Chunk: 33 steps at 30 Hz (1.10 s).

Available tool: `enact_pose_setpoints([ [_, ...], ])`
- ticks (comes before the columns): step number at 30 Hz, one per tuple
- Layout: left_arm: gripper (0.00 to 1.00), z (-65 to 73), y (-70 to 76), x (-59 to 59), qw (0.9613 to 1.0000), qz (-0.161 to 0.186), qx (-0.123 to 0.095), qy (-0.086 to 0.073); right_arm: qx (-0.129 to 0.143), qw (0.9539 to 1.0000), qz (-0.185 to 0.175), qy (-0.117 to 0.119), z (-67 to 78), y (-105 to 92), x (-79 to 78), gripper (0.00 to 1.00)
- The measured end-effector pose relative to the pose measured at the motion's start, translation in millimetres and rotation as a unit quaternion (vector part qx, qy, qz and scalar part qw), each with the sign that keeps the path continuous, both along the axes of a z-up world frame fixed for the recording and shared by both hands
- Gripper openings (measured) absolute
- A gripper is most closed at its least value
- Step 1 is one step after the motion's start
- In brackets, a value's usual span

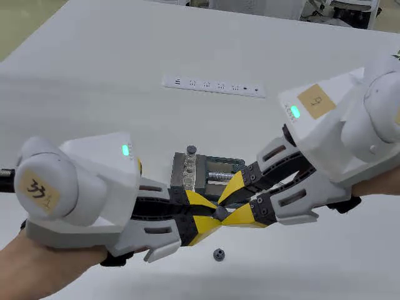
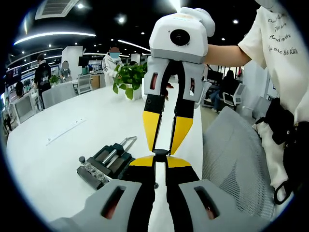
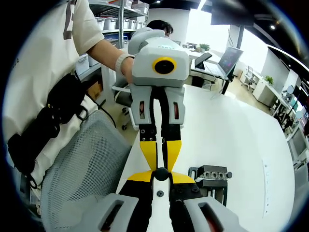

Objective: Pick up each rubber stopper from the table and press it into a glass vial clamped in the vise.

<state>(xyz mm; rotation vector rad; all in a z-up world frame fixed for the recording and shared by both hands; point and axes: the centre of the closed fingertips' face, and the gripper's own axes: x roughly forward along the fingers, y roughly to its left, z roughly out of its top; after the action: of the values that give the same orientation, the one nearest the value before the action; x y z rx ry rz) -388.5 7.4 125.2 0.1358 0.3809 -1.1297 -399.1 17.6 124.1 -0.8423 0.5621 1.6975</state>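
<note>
Open-plan office: mesh chair [image 2: 236,154], potted plant [image 2: 129,77], monitor [image 3: 232,57].

Loose stopper [image 1: 218,254] before vise [image 1: 206,176], power strip [image 1: 212,85] behind

Left gripper [image 1: 214,215], right gripper [image 1: 225,209] — closed, tip-to-tip

You're at a white desk [image 1: 94,75], power strip [image 1: 212,85] near its far edge. Grey mesh chair [image 2: 236,159] sits beside one desk edge, plant [image 2: 129,77] at one end. Open office: dark ceiling, strip lights [image 2: 53,35], shelves [image 3: 120,17] with bins.
</note>
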Motion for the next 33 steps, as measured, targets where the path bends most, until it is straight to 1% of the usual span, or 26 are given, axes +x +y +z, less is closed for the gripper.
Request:
enact_pose_setpoints([
  [4,0.03,-0.8,-1.1,-1.1,1.0000,-0.002,-0.002,0.001,-0.007,1.0000,0.000,0.006,-0.8,-0.7,-0.8,0.08],
  [5,0.03,-1.5,-1.8,-1.8,1.0000,-0.002,-0.004,0.004,-0.010,0.9999,0.001,0.008,-1.4,-0.8,-1.3,0.08],
  [10,0.03,-4.5,-1.8,-1.4,0.9999,0.002,-0.011,0.008,-0.017,0.9998,0.002,0.014,-3.9,-0.8,-0.8,0.07],
  [14,0.04,-5.8,-1.2,-0.3,0.9998,0.007,-0.017,0.011,-0.022,0.9996,0.008,0.013,-5.2,-0.1,-0.1,0.07],
  [18,0.04,-8.9,0.9,2.7,0.9993,0.019,-0.027,0.020,-0.028,0.9995,0.013,0.012,-7.5,1.6,2.5,0.07],
  [20,0.06,-12.4,3.1,4.4,0.9990,0.026,-0.026,0.028,-0.031,0.9994,0.016,0.006,-9.0,1.9,5.9,0.07],
  [21,0.09,-14.1,4.7,5.3,0.9987,0.030,-0.027,0.030,-0.034,0.9993,0.015,0.001,-10.3,1.9,9.5,0.07],
  [23,0.18,-18.0,8.6,7.8,0.9980,0.044,-0.026,0.037,-0.036,0.9993,0.012,-0.001,-12.5,1.7,15.1,0.07],
  [24,0.21,-19.3,9.9,8.5,0.9979,0.046,-0.025,0.038,-0.038,0.9992,0.011,-0.002,-13.6,1.3,16.9,0.07],
  [25,0.24,-22.8,13.8,11.7,0.9975,0.058,-0.018,0.036,-0.040,0.9991,0.010,-0.004,-15.1,1.0,19.5,0.07],
  [26,0.30,-25.1,15.9,13.3,0.9972,0.064,-0.016,0.037,-0.042,0.9991,0.009,-0.004,-16.2,0.6,21.1,0.07],
  [28,0.41,-31.5,21.3,17.4,0.9957,0.081,-0.010,0.043,-0.047,0.9988,0.009,-0.007,-19.0,-0.3,24.7,0.07],
  [29,0.49,-33.8,23.8,19.4,0.9952,0.088,-0.005,0.042,-0.049,0.9987,0.009,-0.008,-20.2,-0.7,26.1,0.07],
  [30,0.54,-36.9,26.5,21.4,0.9948,0.094,0.000,0.040,-0.052,0.9986,0.009,-0.008,-22.0,-1.4,27.9,0.07],
  [31,0.58,-39.4,29.1,23.1,0.9940,0.101,0.004,0.040,-0.054,0.9985,0.009,-0.008,-23.2,-1.8,29.3,0.07],
  [33,0.71,-44.3,35.0,27.7,0.9920,0.119,0.009,0.041,-0.058,0.9982,0.008,-0.008,-26.0,-1.9,32.1,0.07],
])
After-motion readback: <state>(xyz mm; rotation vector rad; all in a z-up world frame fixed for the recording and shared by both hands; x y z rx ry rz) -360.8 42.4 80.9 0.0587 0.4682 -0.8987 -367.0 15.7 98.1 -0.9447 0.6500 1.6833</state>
